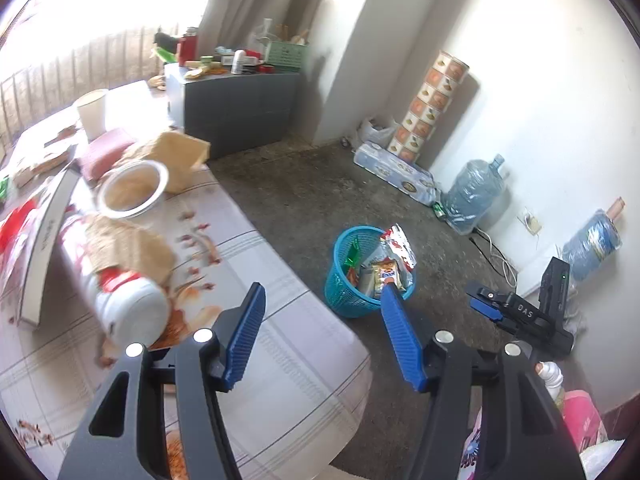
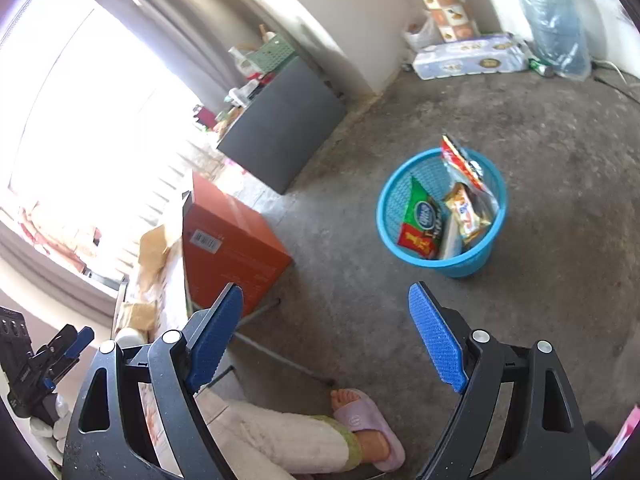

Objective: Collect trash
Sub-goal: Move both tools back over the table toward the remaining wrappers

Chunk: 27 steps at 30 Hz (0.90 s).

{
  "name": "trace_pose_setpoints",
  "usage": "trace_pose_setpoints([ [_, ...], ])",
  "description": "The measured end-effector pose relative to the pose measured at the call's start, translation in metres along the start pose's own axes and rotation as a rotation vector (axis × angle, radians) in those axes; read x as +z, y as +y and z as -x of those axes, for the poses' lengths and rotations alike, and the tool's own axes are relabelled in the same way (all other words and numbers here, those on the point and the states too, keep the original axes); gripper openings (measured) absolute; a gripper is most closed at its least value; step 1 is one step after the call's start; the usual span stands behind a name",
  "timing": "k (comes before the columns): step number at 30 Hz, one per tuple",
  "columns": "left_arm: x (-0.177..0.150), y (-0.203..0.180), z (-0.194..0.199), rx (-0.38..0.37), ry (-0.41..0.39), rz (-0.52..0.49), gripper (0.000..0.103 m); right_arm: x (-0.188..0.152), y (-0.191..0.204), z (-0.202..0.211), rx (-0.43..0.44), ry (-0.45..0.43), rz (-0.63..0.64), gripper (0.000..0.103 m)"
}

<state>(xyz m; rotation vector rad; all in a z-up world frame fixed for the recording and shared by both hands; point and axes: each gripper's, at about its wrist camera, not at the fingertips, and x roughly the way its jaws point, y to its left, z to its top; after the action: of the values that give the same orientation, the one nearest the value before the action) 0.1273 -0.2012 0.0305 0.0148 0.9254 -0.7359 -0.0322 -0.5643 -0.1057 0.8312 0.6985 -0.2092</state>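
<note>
the left tongs [image 1: 322, 308] hang released over the rounded edge of the desk [image 1: 280, 360], its surface draped in a pale checked cloth with a red flower print; nothing sits between the ribbed blue pads. the right tongs [image 2: 326, 312] gape wide and empty too, above bare, mottled grey concrete floor [image 2: 540, 320].

the round blue plastic mesh basket [image 2: 460, 264] stands on that floor, well apart from the desk, with open ground all around it. crinkly snack wrappers [image 2: 466, 210] in green, red and yellow foil stick up inside it, one reaching past the rim.

on the desk, near its edge, a white plastic jar with a red label [image 1: 132, 308] lies on its side, a crumpled tan paper [image 1: 128, 244] draped over it. behind stands a shallow white bowl [image 1: 134, 190], then a creased brown paper bag [image 1: 180, 156] right at the edge.

a dark grey cabinet [image 1: 240, 108] blocks the far corner. along the wall lie a wrapped pack of tissue rolls [image 1: 396, 168] and a clear blue water jug [image 1: 476, 188]. from the right wrist view, an orange cardboard box [image 2: 228, 248] sits beside the floor space, and a person's foot in a lilac slipper [image 2: 368, 420] rests below.
</note>
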Motion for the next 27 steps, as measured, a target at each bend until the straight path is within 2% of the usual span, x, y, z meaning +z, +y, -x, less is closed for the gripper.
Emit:
trace_pose_setpoints([
  [6,-0.034,0.063,0.058,0.129,-0.126,0.114,0.059,-0.011,0.06,-0.008,0.092,0.078,0.141,0.082],
  [11,-0.054,0.105,0.083,0.305,-0.19,0.127,0.059,-0.023,0.117,-0.028,0.173,0.165,0.251,0.082],
  [16,-0.059,0.156,0.101,0.354,-0.212,0.193,0.059,-0.036,0.172,-0.049,0.224,0.23,0.349,0.082],
  [19,-0.054,0.206,0.102,0.302,-0.185,0.331,0.059,-0.042,0.195,-0.062,0.253,0.26,0.379,0.082],
  [24,-0.046,0.298,0.083,0.07,-0.136,0.7,0.058,-0.048,0.223,-0.081,0.272,0.293,0.414,0.082],
  [27,-0.045,0.339,0.066,-0.068,-0.131,0.877,0.058,-0.046,0.233,-0.091,0.292,0.312,0.404,0.082],
])
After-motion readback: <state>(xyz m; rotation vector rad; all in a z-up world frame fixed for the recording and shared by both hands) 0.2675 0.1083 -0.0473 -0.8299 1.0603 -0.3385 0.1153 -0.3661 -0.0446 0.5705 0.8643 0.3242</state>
